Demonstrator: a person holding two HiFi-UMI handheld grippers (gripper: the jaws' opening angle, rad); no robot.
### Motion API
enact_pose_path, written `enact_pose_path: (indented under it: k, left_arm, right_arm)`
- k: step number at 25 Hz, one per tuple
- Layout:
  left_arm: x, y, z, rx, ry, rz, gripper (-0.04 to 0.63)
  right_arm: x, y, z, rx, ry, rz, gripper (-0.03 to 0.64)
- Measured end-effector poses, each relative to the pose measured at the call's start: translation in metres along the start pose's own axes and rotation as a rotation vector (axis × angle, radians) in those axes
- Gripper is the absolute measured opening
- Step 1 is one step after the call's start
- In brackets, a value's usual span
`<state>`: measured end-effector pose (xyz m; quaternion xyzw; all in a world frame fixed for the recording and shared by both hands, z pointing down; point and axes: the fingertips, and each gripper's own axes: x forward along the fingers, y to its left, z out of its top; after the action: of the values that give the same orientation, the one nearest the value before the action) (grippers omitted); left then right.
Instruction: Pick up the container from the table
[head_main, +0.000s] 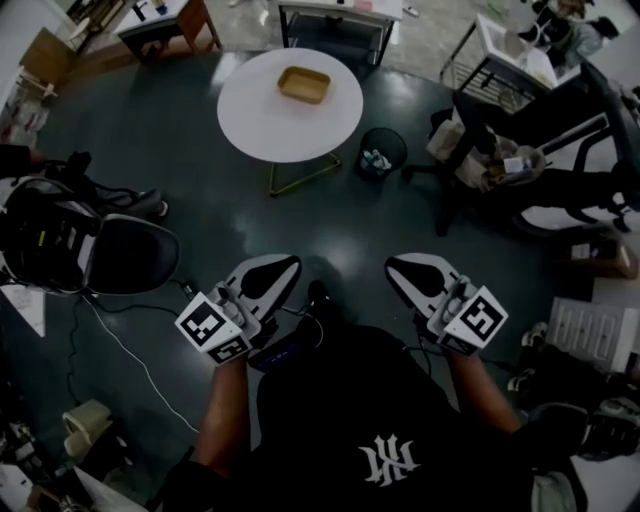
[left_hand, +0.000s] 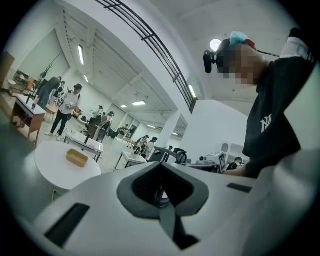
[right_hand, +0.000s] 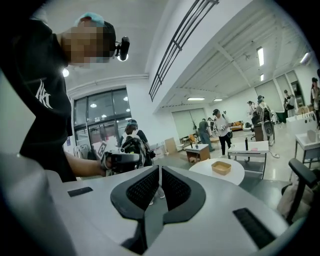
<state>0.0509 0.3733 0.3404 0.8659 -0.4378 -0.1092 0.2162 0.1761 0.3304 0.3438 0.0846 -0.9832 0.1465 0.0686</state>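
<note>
Container: a shallow tan tray (head_main: 304, 84) is shown lying on the round white table (head_main: 245, 120), nearer the table's far edge than its near one.

Left gripper: the left gripper (head_main: 283, 266) is held low in front of the person and pointed roughly level. Its fingers (left_hand: 145, 185) are seen pressed together, with nothing between them.

Right gripper: the right gripper (head_main: 402, 268) is held at the same level. Its fingers (right_hand: 175, 190) are likewise clenched on nothing.

Direction to container: the tray lies ahead of both grippers and well apart from them, across an open stretch of floor. In the left gripper view it is placed left of the fingers, and in the right gripper view right of them. Both grippers are therefore judged to be toed inward.

Long axis: the tray's long axis runs across the line of approach, slightly tilted, so a long side is presented to the person.

Nearer hand: the tray is set a little left of the midline between the grippers. The left gripper is judged marginally nearer, though the difference is small.

Obstacle: a dark waste bin (head_main: 382, 150) stands on the floor near the table's right side.

Stage: approach is judged to be the step in hand, with the container untouched.

Coming move: the gap must be closed and one pair of fingers parted before a rim can be taken.
</note>
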Motion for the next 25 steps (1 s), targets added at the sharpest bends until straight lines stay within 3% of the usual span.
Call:
enact_pose_path:
  k: [12, 21, 25]
  left_arm:
    - [0.022, 0.055, 0.019, -0.032, -0.025, -0.017, 0.003]
    - [0.045, 0.067, 0.04, 0.029, -0.064, 0.09, 0.003]
    - [0.084, 0.073, 0.054, 0.05, -0.068, 0.135, 0.003]
  right_arm:
    - [0.032, -0.045, 0.021, -0.021, 0.05, -0.039, 0.041]
    - [0.043, -0.088, 0.042, -0.064, 0.017, 0.076, 0.041]
    - [0.037, -0.13, 0.063, -0.078, -0.008, 0.119, 0.042]
